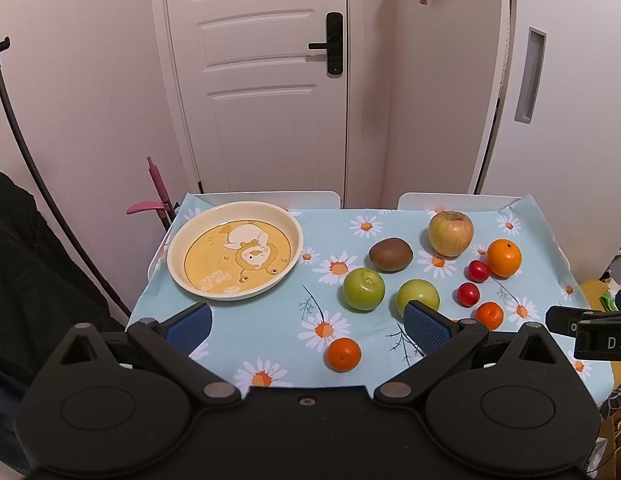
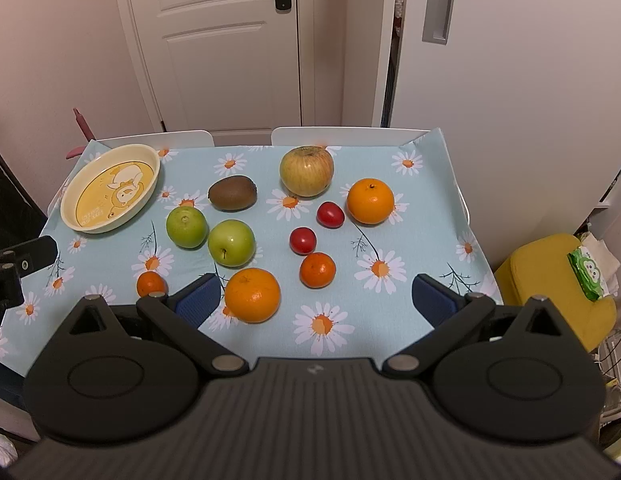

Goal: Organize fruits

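A cream and yellow plate [image 1: 178, 240] [image 2: 70, 200] sits empty at the table's far left. Loose on the daisy cloth lie a yellow-red apple [image 2: 306, 171], a kiwi [image 2: 232, 192], two green apples [image 2: 186, 227] [image 2: 231, 243], two cherry tomatoes [image 2: 330, 214] [image 2: 303, 240], two oranges [image 2: 370, 201] [image 2: 252, 294] and two mandarins [image 2: 317, 269] [image 2: 150, 283]. My left gripper [image 1: 308, 322] hovers open above the near edge, with a mandarin [image 1: 343, 354] between its fingers' lines. My right gripper [image 2: 317, 300] is open, its left pad next to the near orange.
Two white chair backs [image 2: 342, 136] stand behind the table, before a white door [image 1: 262, 80]. A yellow stool [image 2: 550, 280] with a green wipes pack [image 2: 588, 274] stands right of the table. A dark garment [image 1: 30, 280] hangs at the left.
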The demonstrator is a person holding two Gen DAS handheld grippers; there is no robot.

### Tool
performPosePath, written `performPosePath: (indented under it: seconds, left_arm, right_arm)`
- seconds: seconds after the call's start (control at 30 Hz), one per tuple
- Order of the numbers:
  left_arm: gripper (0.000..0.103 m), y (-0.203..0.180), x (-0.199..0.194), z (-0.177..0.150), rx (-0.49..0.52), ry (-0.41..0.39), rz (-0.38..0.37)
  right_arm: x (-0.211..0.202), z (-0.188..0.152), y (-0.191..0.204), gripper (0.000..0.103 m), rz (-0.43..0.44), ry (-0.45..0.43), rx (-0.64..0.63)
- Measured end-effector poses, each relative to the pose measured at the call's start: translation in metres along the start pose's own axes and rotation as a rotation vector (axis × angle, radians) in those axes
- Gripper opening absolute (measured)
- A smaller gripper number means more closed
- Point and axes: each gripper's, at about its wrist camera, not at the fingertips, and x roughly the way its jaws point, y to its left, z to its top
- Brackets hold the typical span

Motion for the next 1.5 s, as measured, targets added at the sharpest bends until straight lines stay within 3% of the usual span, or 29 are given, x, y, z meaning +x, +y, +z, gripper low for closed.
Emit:
performPosePath:
  seconds: [1.5]
  left_arm:
    - [0.103, 0.0068, 0.0043, 0.0017, -0.01, 0.009, 0.0]
  right_arm:
    - [0.0007, 0.0003, 0.0009, 0.103, 0.004, 0.002, 0.004]
